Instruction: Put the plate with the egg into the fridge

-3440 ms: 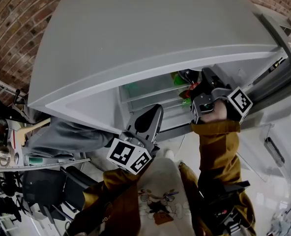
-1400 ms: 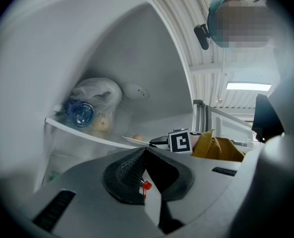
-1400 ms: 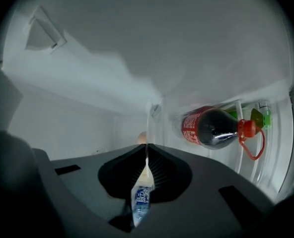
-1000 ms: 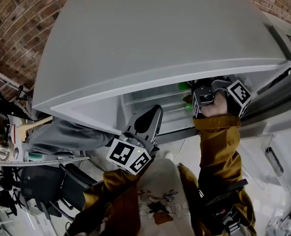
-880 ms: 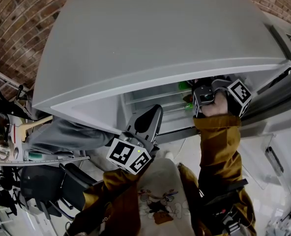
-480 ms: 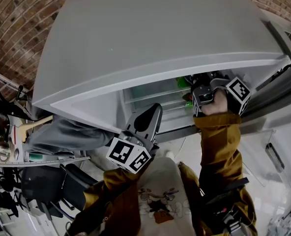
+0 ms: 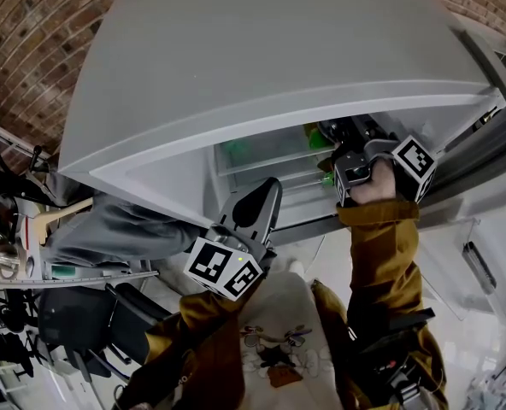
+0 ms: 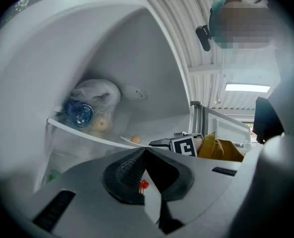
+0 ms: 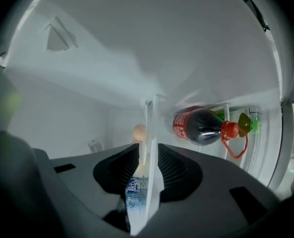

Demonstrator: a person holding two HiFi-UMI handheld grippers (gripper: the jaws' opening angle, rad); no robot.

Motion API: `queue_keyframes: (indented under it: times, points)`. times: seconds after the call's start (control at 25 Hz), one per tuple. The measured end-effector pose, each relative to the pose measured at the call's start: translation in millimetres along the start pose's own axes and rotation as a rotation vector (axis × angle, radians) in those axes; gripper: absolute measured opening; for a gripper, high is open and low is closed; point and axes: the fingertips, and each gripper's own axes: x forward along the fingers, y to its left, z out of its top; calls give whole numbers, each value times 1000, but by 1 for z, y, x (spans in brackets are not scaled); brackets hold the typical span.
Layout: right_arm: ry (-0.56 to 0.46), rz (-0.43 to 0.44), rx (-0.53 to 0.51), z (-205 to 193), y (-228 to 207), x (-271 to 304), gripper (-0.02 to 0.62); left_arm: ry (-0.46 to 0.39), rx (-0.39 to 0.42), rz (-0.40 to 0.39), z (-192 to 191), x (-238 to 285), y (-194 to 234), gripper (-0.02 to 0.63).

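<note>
— Right hand-held gripper: how does it stand?

— Its jaws have just been opening. The plate shows edge-on between them, and the pads do not press on it. A thin gap shows on each side.

— What differs from a second ago?

— In the head view, its front was then tucked under the lower edge of the fridge door. Now more of that dark front shows past the edge, at the mouth of the fridge. The mustard sleeve behind it sits much as it did.

— Where is the plate itself?

— It rests on the glass shelf inside the fridge, at the shelf's near edge, with the egg on it. In the left gripper view it lies to the right of a clear water bottle and a plastic bag. Those two sit together at the far left of the same shelf.

— Anything else close by?

— A dark cola bottle with a red cap shows just beside the plate in the right gripper view, with green things beyond it. That view is turned on its side, so I cannot tell whether the bottle stands or lies.

— And the left hand-held gripper?

— Its jaws are together with nothing between them. It keeps the same place as in the earlier frames, near the door's lower edge, pointing level into the fridge toward the shelf.
</note>
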Motion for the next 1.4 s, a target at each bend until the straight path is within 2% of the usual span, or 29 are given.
queue_keyframes:
  times: [0.24,0.4,0.56,0.72,0.92,1.12,1.16,1.28,1.4]
  points:
    - [23,45,-112,-11,18,-19,98,8,-3,-3,-1,-5,-1,6]
    - [110,95,-202,-26,22,-27,98,13,-12,-11,-2,-6,-2,6]
    - [160,162,-347,-39,28,-39,98,-9,-7,-10,5,-7,-1,8]
    - [197,266,-503,-59,42,-59,98,0,-21,-7,1,-10,-2,8]
    - [219,301,-651,-77,44,-74,98,13,-30,-17,-4,-9,-4,8]
    - [187,356,-794,-93,51,-91,97,20,-42,-13,-10,-11,-4,6]
    - [163,366,-821,-93,52,-94,89,22,-45,-14,-11,-11,-4,8]
    - [103,378,-869,-92,51,-101,6,20,-48,-9,-10,-12,0,6]
    - [88,386,-915,-94,45,-107,6,17,-49,-2,-11,-14,2,6]
